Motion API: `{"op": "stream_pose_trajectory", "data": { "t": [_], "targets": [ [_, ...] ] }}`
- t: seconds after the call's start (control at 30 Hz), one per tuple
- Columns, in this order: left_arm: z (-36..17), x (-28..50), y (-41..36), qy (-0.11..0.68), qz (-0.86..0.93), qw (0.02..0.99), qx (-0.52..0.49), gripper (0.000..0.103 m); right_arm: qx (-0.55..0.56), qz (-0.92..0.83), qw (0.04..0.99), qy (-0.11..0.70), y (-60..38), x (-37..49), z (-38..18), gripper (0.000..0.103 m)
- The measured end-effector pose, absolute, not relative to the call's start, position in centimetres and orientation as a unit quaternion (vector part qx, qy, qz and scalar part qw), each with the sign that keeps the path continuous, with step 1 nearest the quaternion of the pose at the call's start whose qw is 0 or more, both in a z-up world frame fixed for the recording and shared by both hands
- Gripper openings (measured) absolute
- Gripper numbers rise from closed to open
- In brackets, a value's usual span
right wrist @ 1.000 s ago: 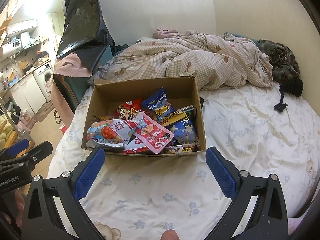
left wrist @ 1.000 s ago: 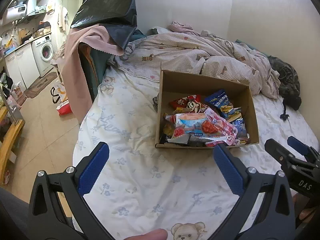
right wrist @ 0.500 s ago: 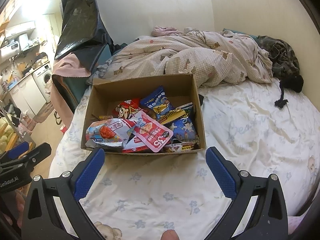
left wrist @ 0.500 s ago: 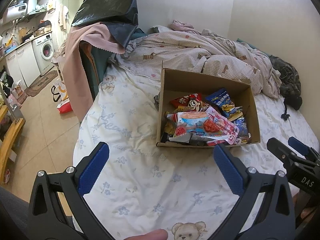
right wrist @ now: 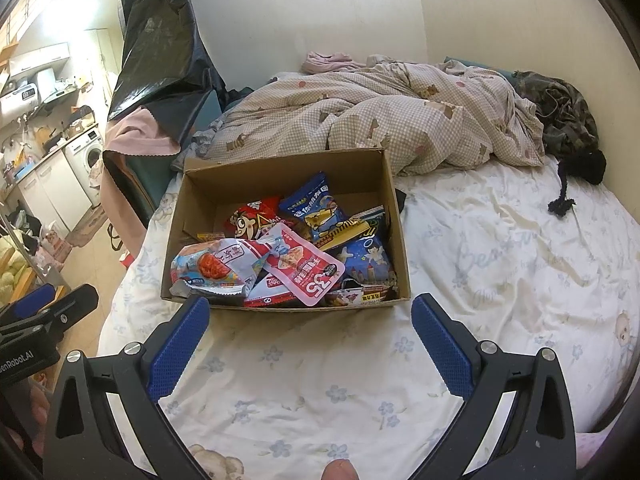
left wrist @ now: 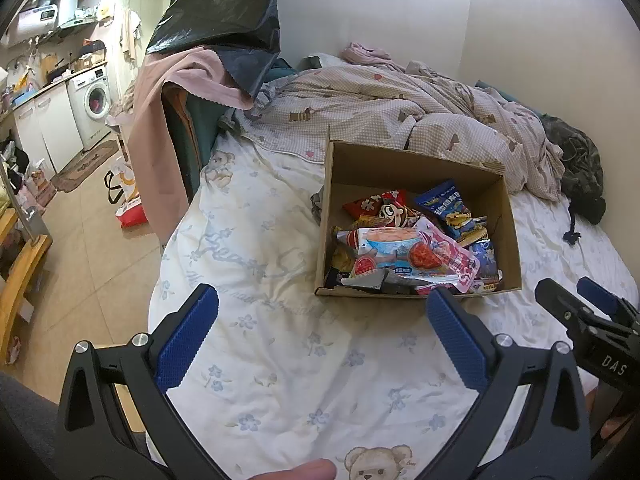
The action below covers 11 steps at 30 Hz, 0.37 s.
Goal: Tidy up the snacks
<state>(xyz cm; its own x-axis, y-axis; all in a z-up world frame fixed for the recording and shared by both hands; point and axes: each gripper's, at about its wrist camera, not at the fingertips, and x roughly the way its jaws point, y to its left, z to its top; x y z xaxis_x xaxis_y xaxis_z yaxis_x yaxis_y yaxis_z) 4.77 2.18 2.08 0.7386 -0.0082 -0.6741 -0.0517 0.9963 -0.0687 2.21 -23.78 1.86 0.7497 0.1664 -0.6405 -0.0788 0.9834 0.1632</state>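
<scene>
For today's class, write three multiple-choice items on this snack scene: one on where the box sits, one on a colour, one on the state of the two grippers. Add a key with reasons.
1. Where is the cardboard box?
A. on the bed sheet
B. on the floor
C. on a kitchen counter

2. What colour is the pouch marked 35?
A. green
B. pink
C. black

3. How are the left gripper and right gripper?
A. both shut on snacks
B. one open, one shut
C. both open, holding nothing

Key: 1 A, the box rests on the flowered bed sheet; 2 B, the pouch is pink; 3 C, the blue pads stand wide apart over the sheet.
</scene>
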Motion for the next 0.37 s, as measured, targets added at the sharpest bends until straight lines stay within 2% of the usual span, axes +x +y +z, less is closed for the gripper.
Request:
{"op": "stream_pose_trajectory", "data": {
  "t": [0.37],
  "targets": [
    [2.24, 4.54, 2.08, 0.361, 0.012, 0.932, -0.043, 0.103, 0.056, 0.064, 0.935, 0.344, -23.84, 2.08, 2.06, 0.103]
  ]
}}
